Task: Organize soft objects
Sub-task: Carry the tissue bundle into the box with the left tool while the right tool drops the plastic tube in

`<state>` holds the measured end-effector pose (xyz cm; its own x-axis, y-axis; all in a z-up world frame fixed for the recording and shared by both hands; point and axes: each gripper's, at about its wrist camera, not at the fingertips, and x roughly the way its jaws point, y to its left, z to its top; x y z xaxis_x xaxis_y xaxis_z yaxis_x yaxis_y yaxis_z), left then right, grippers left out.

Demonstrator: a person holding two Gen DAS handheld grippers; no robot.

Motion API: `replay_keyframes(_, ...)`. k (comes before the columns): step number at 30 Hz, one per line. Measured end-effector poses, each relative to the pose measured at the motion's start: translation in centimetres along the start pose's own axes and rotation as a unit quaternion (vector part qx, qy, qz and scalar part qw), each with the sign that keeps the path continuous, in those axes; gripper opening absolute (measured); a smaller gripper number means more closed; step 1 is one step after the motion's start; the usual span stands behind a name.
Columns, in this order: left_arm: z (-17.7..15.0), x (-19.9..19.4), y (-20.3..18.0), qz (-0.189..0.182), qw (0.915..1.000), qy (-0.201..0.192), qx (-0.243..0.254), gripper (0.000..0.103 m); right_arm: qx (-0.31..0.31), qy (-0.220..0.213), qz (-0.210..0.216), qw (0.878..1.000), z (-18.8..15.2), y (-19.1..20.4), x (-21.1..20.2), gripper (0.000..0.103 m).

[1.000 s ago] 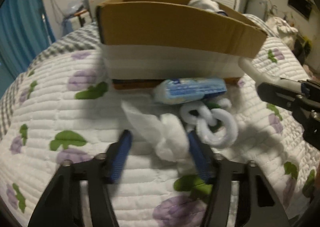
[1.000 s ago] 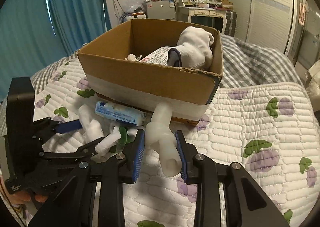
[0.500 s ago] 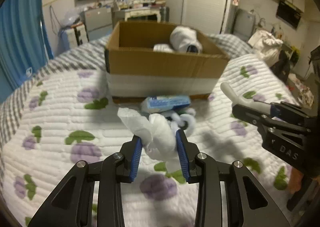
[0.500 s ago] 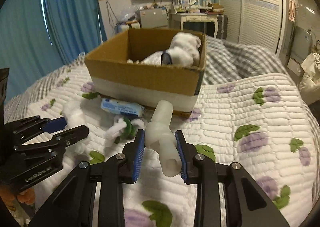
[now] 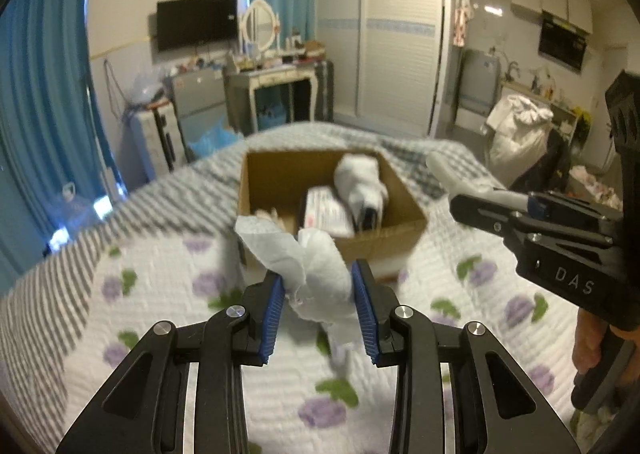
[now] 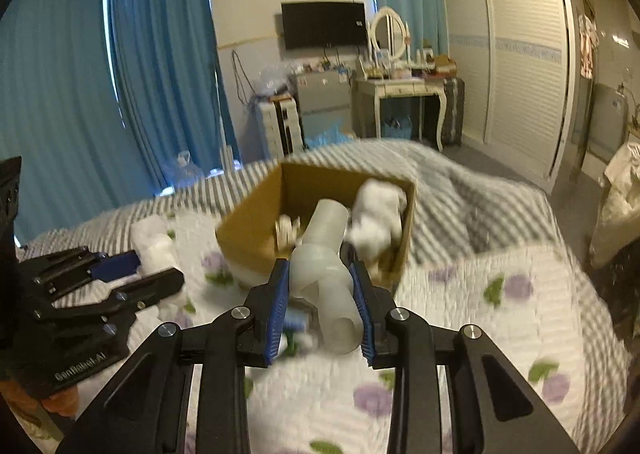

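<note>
The left gripper (image 5: 318, 302) is clamped on a crumpled white tissue wad (image 5: 320, 270), its blue pads (image 5: 273, 310) pressing both sides while a loose flap of tissue sticks up to the left. The gripper is held above the quilted bedspread (image 5: 168, 294), white with purple flowers and green leaves. Just beyond the tissue lies the open cardboard box (image 5: 400, 198), seen from above — inside it are a rolled white sock with a dark cuff (image 5: 362, 186) and a flat printed packet (image 5: 326, 210) beside it.

The right gripper (image 6: 320, 302) is closed on a translucent white plastic tube (image 6: 324, 270), a soft bent piece whose open end points toward the box and whose other open end hangs near the camera. In the left wrist view the right gripper (image 5: 472, 198) appears at the right edge with the tube (image 5: 444, 174) sticking out past its fingers, level with the box's right side. In the right wrist view the left gripper (image 6: 136, 274) shows at the left, holding the tissue (image 6: 154, 246) near the box's left corner.

On the bedspread under the right gripper, a blue-and-white packet (image 6: 296, 320) is partly visible, blurred. Farther back — blue curtains (image 6: 160, 66), a wall television (image 6: 324, 24) and a dressing table with an oval mirror (image 6: 400, 86).
</note>
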<state>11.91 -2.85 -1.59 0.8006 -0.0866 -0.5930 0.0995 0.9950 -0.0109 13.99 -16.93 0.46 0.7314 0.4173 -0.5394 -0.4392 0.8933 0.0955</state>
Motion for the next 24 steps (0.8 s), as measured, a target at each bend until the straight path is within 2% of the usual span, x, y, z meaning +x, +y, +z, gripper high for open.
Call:
replay_keyframes(5, 4.1, 2.3, 0.4, 0.009, 0.9998, -0.016, 0.013, 0.033, 0.000, -0.021, 0.006, 1.000, 4.2, -0.6, 2.3, 0.030)
replay_keyframes(10, 6.4, 6.4, 0.5, 0.025, 0.9989, -0.019, 0.035, 0.033, 0.001, -0.022, 0.016, 1.000, 7.1, -1.6, 7.4, 0.030)
replay_keyframes(19, 5.9, 15.2, 1.8, 0.013, 0.9992, 0.009, 0.036, 0.033, -0.012, 0.018, 0.002, 1.000, 7.1, -3.7, 17.4, 0.031)
replay_keyframes(22, 5.8, 16.6, 1.8, 0.010, 0.9991, 0.011, 0.040, 0.036, 0.002, 0.032, 0.019, 0.999, 6.7, -4.9, 19.0, 0.032)
replay_keyframes(24, 5.6, 16.9, 1.6, 0.013, 0.9989, 0.005, 0.045, 0.036, 0.010, 0.038, 0.014, 0.999, 6.6, -5.3, 19.9, 0.033)
